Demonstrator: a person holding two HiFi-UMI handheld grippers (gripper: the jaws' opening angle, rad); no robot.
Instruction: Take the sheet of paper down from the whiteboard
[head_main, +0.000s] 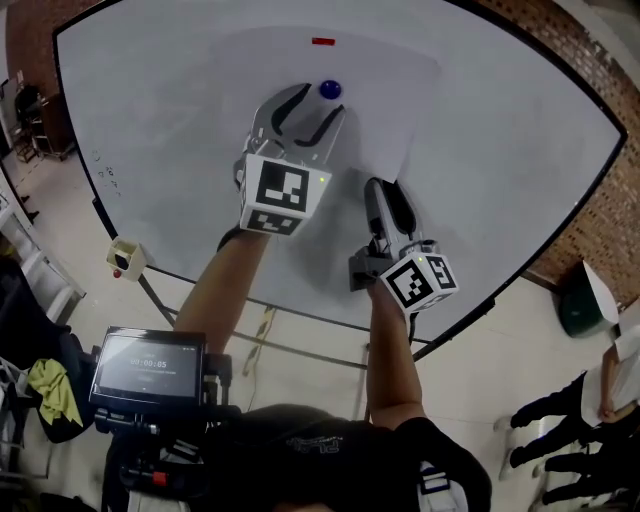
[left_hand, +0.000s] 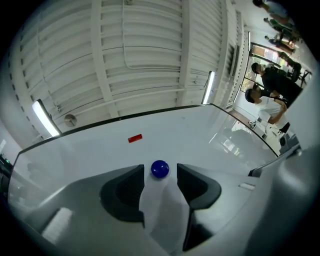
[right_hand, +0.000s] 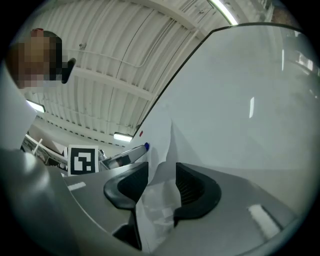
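The white sheet of paper (head_main: 390, 120) (left_hand: 165, 210) (right_hand: 157, 200) is hanging flat against the large white whiteboard (head_main: 150, 100) (left_hand: 200, 130) (right_hand: 250, 100), in its upper middle part, and a small round blue magnet (head_main: 329, 89) (left_hand: 159, 169) (right_hand: 146, 146) is sitting on the sheet near its top edge. A small red rectangular magnet (head_main: 323, 41) (left_hand: 135, 138) is sitting on the board just above the blue one, apart from it. The left gripper (head_main: 318, 103) (left_hand: 160, 175) is reaching up to the blue magnet with its jaws spread, one tip standing on each side of the magnet without closing on it, and a strip of the sheet is showing in the gap behind. The right gripper (head_main: 385, 195) (right_hand: 162, 170) is working lower on the sheet, near its bottom edge, and its jaws are pinching a crumpled fold of the paper, which is lifting off the board toward the pads. In the right gripper view the left gripper's square-marker cube (right_hand: 82, 160) is showing to the left, beside the board. A red brick wall (head_main: 600, 220) is running behind the board's right side, a dark screen device (head_main: 150, 365) is sitting low at the left of the head view, and people (left_hand: 267, 95) are standing at the far right of the left gripper view
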